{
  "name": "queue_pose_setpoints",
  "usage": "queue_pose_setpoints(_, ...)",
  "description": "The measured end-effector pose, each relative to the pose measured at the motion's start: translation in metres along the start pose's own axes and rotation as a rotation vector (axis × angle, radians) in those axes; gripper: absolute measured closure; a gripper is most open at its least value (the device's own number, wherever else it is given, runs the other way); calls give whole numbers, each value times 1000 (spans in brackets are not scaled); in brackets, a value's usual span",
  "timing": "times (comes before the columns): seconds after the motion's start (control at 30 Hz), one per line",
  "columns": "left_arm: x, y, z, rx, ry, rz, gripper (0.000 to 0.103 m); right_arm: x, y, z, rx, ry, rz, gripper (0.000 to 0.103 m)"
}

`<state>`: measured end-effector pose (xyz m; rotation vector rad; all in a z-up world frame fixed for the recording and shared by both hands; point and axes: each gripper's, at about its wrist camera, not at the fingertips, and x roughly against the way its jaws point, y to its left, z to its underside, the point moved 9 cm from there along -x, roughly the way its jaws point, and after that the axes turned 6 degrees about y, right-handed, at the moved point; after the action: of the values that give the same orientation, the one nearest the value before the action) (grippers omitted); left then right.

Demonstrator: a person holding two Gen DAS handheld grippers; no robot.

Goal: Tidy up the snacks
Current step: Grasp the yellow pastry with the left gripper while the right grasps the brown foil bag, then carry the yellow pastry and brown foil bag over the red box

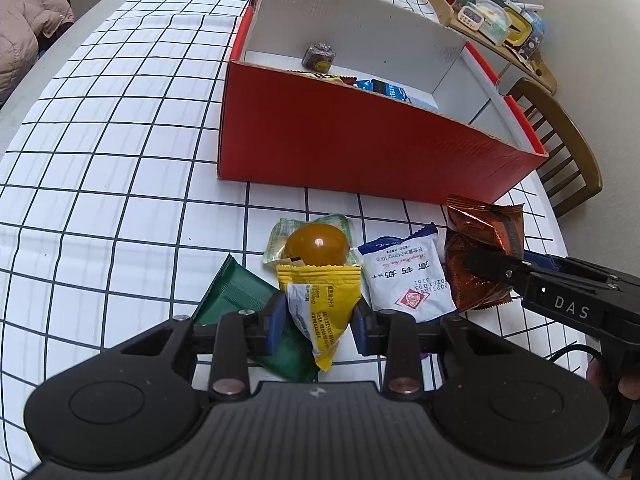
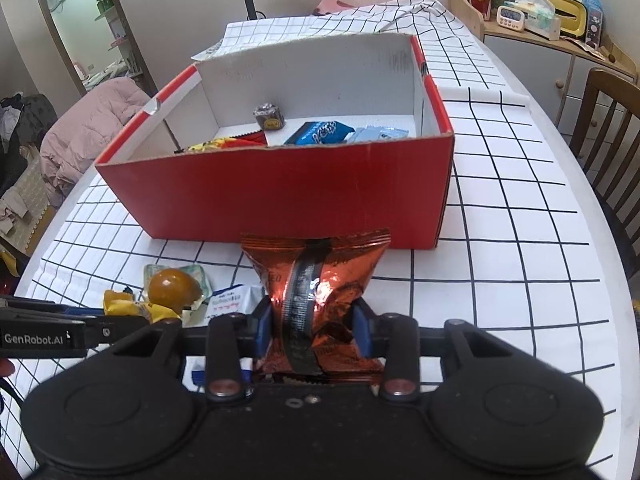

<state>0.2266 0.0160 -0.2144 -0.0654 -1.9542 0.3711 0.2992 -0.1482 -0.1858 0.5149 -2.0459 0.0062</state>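
My left gripper (image 1: 319, 320) is shut on a yellow snack packet (image 1: 320, 300), its blue pads pinching the packet's lower half above a green packet (image 1: 240, 300). My right gripper (image 2: 313, 326) is shut on a crinkled copper-orange foil bag (image 2: 320, 276), also seen from the left wrist view as the foil bag (image 1: 480, 248) with the right gripper (image 1: 492, 268) on it. An egg-shaped amber snack in clear wrap (image 1: 316, 244) and a white packet (image 1: 404, 276) lie between them on the checked tablecloth. The open red box (image 2: 280, 188) stands just beyond, with several snacks inside.
A wooden chair (image 2: 608, 136) stands at the table's right edge. A cabinet (image 2: 560, 52) with a timer, bottle and clutter is behind it. A pink jacket (image 2: 92, 128) lies off the table's left side. Bare tablecloth (image 2: 520, 280) stretches right of the box.
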Motion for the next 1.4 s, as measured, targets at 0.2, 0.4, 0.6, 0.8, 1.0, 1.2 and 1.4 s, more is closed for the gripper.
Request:
queue_pose_setpoints(0.2,13,0,3,7,-13,15,70,17,3,2,-13,-31,-10,64)
queue_pose_setpoints(0.4,27,-2,7,7,-27,28,70,35,7,4,-28,-68,-17,64)
queue_pose_setpoints(0.6,46,-8,6,-6,-49,32,70,56,9,4,-40,-105,-30,64)
queue_pose_setpoints(0.8,72,-23,-4,-35,-94,37,70,81,16,-3,-37,-143,-51,64)
queue_pose_setpoints(1.0,93,-34,-19,-59,-139,18,70,101,25,-19,-14,-187,-63,64)
queue_pose_setpoints(1.2,108,-42,-42,-71,-186,9,70,114,28,-39,5,-228,-58,64)
queue_pose_setpoints(1.4,116,-51,-73,-86,-217,8,70,116,25,-64,13,-257,-46,64)
